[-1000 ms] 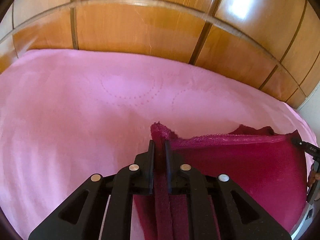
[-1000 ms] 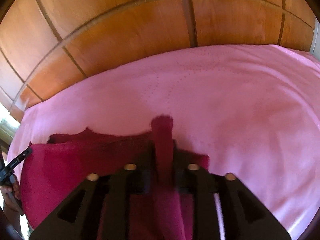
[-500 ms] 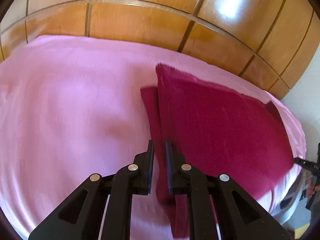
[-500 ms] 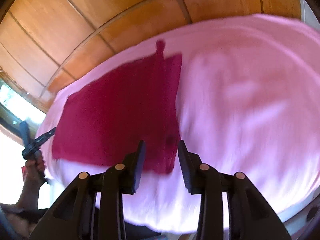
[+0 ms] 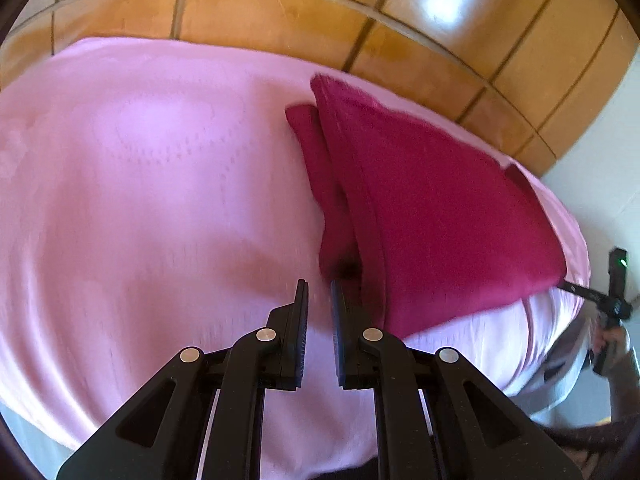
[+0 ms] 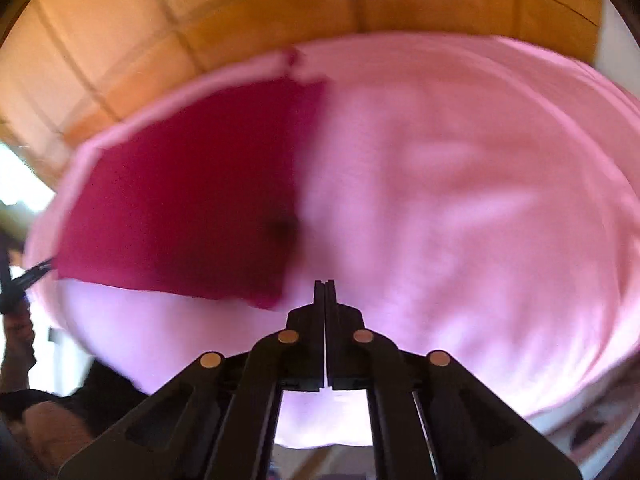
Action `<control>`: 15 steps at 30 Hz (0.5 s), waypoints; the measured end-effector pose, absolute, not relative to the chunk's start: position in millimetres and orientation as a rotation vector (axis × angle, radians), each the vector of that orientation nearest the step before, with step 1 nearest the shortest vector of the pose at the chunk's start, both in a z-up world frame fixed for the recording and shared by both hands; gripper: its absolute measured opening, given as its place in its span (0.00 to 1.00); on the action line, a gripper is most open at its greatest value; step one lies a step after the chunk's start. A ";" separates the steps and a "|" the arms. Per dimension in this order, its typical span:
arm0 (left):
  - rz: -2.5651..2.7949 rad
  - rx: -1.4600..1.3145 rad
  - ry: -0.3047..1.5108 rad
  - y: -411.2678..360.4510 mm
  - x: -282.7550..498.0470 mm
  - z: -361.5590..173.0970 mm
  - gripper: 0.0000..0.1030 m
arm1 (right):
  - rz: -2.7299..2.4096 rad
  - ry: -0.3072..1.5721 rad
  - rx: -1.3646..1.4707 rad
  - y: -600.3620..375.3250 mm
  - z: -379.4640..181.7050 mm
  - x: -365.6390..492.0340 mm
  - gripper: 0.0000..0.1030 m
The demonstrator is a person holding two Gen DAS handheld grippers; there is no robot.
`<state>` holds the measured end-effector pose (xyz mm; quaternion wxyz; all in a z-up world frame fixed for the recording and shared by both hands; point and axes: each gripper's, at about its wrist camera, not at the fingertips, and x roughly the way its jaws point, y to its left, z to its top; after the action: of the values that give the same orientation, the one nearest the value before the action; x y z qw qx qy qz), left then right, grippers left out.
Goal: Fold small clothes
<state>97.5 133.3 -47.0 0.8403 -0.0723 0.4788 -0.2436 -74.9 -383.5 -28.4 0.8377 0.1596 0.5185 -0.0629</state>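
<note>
A dark red garment (image 5: pixel 440 208) lies folded flat on the pink bed cover (image 5: pixel 140 200), with a narrow strip of it showing along its left edge. My left gripper (image 5: pixel 319 286) hovers just short of the garment's near left corner. Its jaws stand almost together with a thin slit between them, and nothing is in it. In the right wrist view the garment (image 6: pixel 192 188) lies ahead to the left, blurred. My right gripper (image 6: pixel 324 282) is shut and empty, just off the garment's near right corner, over the bed cover (image 6: pixel 460 200).
A glossy wooden panelled wall (image 5: pixel 280 12) runs behind the bed. The other gripper, held in a hand (image 5: pixel 612 336), shows at the right edge of the left wrist view. The bed's near edge drops off below both grippers.
The garment was folded over and laid flat. Both grippers drew back from it. The right one opened, let the cloth go and shut again; the strap is no longer between the left fingers.
</note>
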 end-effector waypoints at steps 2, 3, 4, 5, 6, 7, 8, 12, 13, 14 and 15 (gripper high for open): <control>-0.543 -0.149 1.019 137.1 87.3 -48.6 0.17 | -0.131 1.068 0.362 -382.3 -24.6 -79.3 0.00; -0.546 -0.159 1.010 140.1 82.8 -47.7 0.36 | -0.121 1.055 0.365 -379.6 -21.5 -80.2 0.03; -0.542 -0.170 1.000 143.2 79.3 -46.8 0.41 | -0.112 1.040 0.362 -375.0 -17.4 -80.8 0.04; -0.534 -0.190 0.982 147.9 74.8 -45.6 0.46 | -0.101 1.032 0.365 -372.0 -15.2 -80.9 0.17; -0.544 -0.210 0.980 150.6 72.9 -45.1 0.50 | -0.089 1.014 0.373 -368.4 -11.2 -81.1 0.42; -0.562 -0.234 0.980 153.2 71.0 -45.1 0.53 | -0.092 1.004 0.364 -368.7 -7.9 -81.4 0.43; -0.571 -0.254 0.974 156.0 67.0 -45.3 0.53 | -0.091 1.003 0.358 -368.8 -6.5 -82.2 0.43; -0.580 -0.203 0.967 150.1 55.8 -48.2 0.53 | -0.092 0.992 0.363 -357.0 -3.8 -74.7 0.43; -0.587 -0.186 0.966 147.2 53.7 -48.4 0.53 | -0.089 0.985 0.353 -352.1 -1.9 -72.6 0.43; -0.599 -0.163 0.966 143.8 51.1 -48.8 0.53 | -0.085 0.980 0.347 -349.9 -1.0 -73.0 0.43; -0.610 -0.142 0.963 141.2 49.3 -48.9 0.53 | -0.078 0.972 0.341 -347.4 0.7 -72.5 0.45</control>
<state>49.3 141.2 -48.9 0.8393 -0.0673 0.4556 -0.2887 -72.5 -347.4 0.7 0.8695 0.1629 0.4647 -0.0372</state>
